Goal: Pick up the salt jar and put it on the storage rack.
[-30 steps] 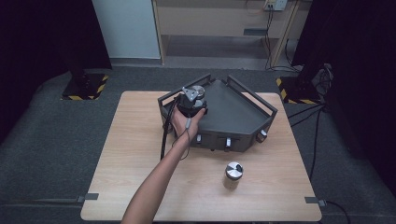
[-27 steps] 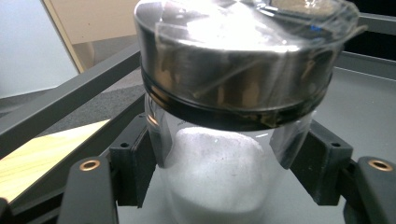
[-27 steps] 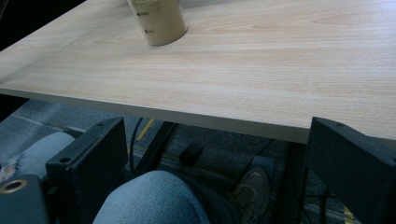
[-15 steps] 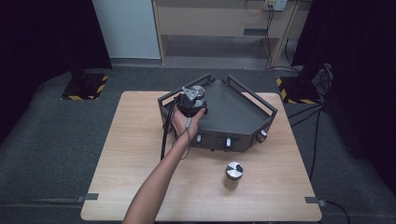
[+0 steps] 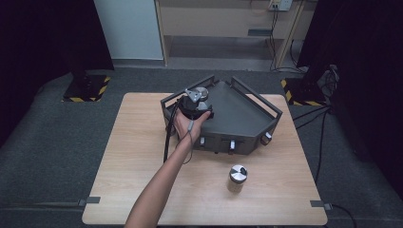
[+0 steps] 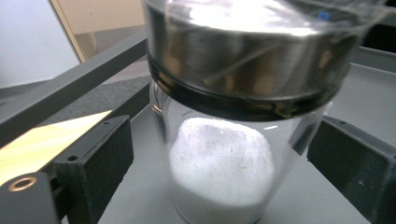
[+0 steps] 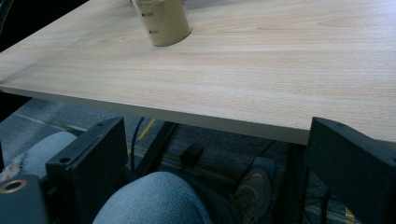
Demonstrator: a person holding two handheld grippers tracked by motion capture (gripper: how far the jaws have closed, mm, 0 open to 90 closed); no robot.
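- Glass jar (image 6: 224, 140) of white powder, steel lid, stands on grey tray (image 5: 237, 114) between the spread jaws of left gripper (image 6: 219, 163), untouched.
- Risk: an off-centre closure may tip it.
- Right gripper (image 7: 215, 172), spread, empty, sits below table (image 7: 280, 70); second jar (image 5: 237, 177) stands apart.

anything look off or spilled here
Nothing stands out. The glass jar of white powder stands upright between the left gripper's open jaws on the grey tray, lid on, with no powder around it. The second jar stands upright on the wooden table. The right gripper is open below the table edge.
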